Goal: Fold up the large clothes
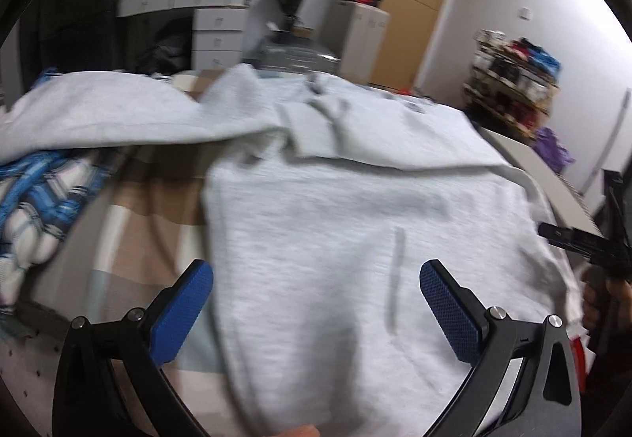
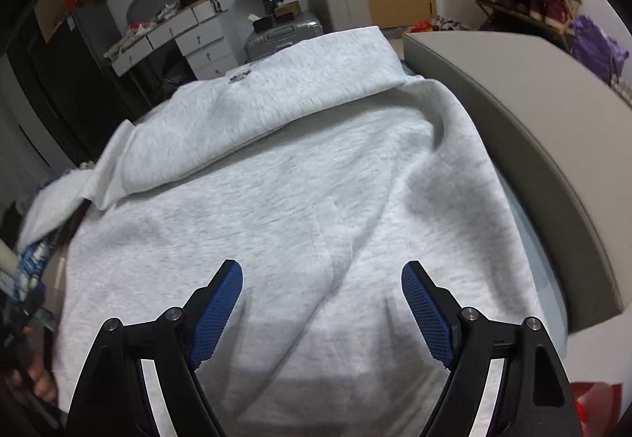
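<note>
A large light-grey sweatshirt (image 1: 335,223) lies spread on the bed, its far part folded over toward me in a flat band (image 1: 355,129). One sleeve (image 1: 98,109) stretches off to the left. My left gripper (image 1: 316,271) hangs open just above the near body of the garment, with only cloth showing below its blue pads. In the right wrist view the same sweatshirt (image 2: 276,208) fills the frame, folded band (image 2: 256,109) at the far side. My right gripper (image 2: 322,271) stands open over the near hem, nothing clamped between its pads.
A blue plaid garment (image 1: 35,215) lies at the left on the checked bedspread (image 1: 150,208). A grey padded bed edge (image 2: 533,129) curves along the right. The other gripper and a hand (image 1: 592,259) show at the right edge. Drawers, a suitcase and shoe racks stand behind.
</note>
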Demonstrator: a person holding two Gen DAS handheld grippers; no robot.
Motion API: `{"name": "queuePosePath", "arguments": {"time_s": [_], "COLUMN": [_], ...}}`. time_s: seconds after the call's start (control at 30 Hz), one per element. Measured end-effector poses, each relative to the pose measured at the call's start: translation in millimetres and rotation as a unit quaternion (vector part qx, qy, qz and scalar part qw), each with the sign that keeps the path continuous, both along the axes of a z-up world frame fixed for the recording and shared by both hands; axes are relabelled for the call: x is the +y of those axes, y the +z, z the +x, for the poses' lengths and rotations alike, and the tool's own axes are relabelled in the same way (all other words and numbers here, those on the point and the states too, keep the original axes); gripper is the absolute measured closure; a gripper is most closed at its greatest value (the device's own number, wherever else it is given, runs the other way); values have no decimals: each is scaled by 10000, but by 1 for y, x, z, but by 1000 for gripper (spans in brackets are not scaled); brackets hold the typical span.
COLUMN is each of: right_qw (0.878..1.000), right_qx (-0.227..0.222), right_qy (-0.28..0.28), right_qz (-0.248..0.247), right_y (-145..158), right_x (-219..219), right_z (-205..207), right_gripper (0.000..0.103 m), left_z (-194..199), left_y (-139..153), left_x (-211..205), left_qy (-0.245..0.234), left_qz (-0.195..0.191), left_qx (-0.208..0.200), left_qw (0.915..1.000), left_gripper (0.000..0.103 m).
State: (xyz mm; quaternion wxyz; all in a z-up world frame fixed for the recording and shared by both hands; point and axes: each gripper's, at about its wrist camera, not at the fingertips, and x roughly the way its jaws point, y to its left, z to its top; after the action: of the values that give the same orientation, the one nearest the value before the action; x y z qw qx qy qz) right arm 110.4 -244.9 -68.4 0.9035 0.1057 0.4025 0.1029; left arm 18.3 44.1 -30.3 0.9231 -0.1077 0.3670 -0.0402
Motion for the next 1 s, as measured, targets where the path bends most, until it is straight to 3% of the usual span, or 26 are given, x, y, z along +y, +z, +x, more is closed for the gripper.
{"name": "queuePosePath", "arguments": {"time_s": [0.2, 0.23, 0.37, 0.5, 0.53, 0.57, 0.73, 0.83, 1.0], "right_qw": [9994, 9992, 9998, 9992, 9989, 9986, 9962, 9947, 9923], "right_qx": [113, 136, 136, 106, 108, 129, 87, 52, 118], "right_qy": [-309, -324, -25, 388, 445, 509, 863, 1028, 1183], "right_qz": [142, 195, 142, 46, 50, 76, 84, 25, -335], "right_y": [-10, -12, -17, -22, -23, -24, -25, -24, -27], "right_x": [-23, -25, -13, -2, -1, -2, -4, -4, -3], "right_z": [-15, -16, -16, -18, -18, -18, -24, -30, -38], "right_gripper": [20, 20, 20, 22, 28, 33, 46, 46, 46], "left_z": [10, 13, 27, 32, 31, 31, 28, 27, 26], "left_y": [-2, -2, -12, -26, -29, -33, -36, -36, -37], "left_x": [-35, -40, -63, -76, -76, -76, -73, -71, -67], "left_qy": [-595, -680, -969, -1141, -1158, -1186, -1171, -1076, -1016], "left_qz": [-37, 0, 278, 572, 589, 583, 644, 733, 727], "left_qx": [127, 170, 420, 727, 789, 874, 966, 940, 923], "left_qw": [9981, 9975, 9940, 9892, 9884, 9874, 9863, 9870, 9879], "left_gripper": [2, 6, 9, 41, 52, 56, 64, 76, 77]}}
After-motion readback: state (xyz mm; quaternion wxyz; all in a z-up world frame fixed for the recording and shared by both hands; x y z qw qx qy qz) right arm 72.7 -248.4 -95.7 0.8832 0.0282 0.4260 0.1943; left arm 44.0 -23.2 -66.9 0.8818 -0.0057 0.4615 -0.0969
